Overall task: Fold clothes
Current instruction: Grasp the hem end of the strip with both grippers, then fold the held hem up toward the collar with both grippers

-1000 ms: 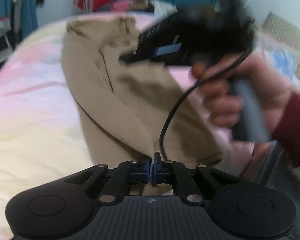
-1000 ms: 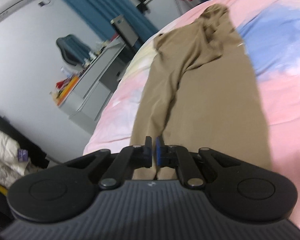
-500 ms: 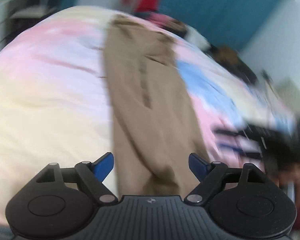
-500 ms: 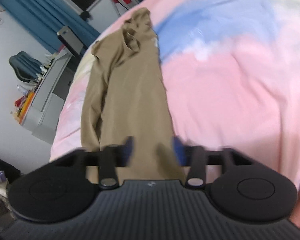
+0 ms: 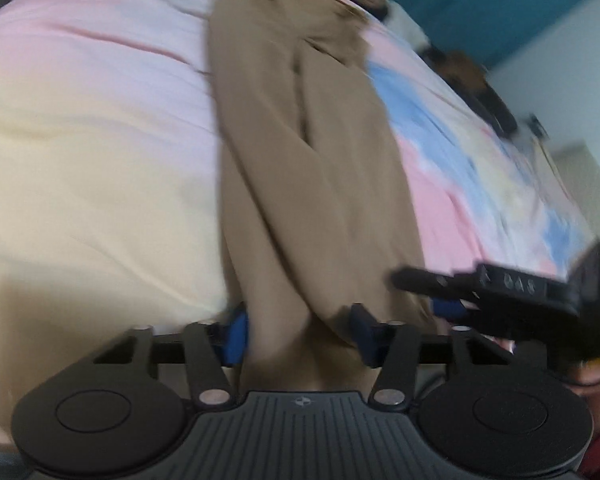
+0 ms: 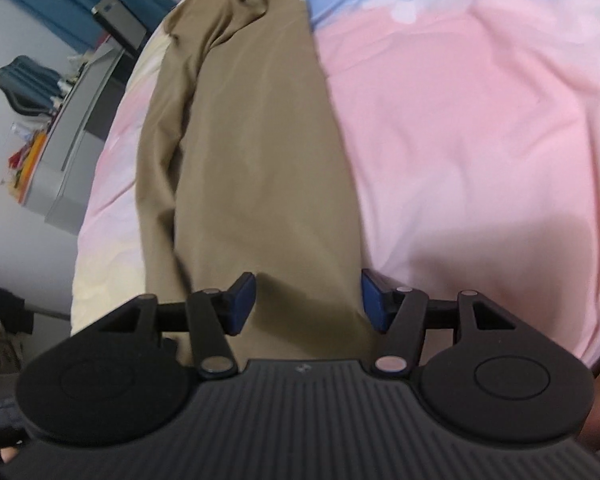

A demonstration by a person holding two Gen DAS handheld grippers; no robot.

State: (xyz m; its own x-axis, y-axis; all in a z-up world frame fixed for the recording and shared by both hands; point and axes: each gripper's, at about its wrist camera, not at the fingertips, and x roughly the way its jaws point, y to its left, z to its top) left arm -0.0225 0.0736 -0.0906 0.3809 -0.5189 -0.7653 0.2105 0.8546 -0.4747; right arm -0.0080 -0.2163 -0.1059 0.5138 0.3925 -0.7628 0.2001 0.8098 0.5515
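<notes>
Both hand-held grippers sit low at the near end of the tan garment point(image 5: 312, 152). The left one point(image 5: 300, 330) and the right one point(image 6: 308, 300) gape wide, holding nothing. The garment runs lengthwise up the bed point(image 6: 460, 120). A desk point(image 6: 72, 128) stands upper left.

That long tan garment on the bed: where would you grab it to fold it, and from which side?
Probably the near hem of the tan garment, coming in low from the bed's near edge. It lies in a long narrow strip running away, its near end already between the open right gripper and left gripper.
</notes>
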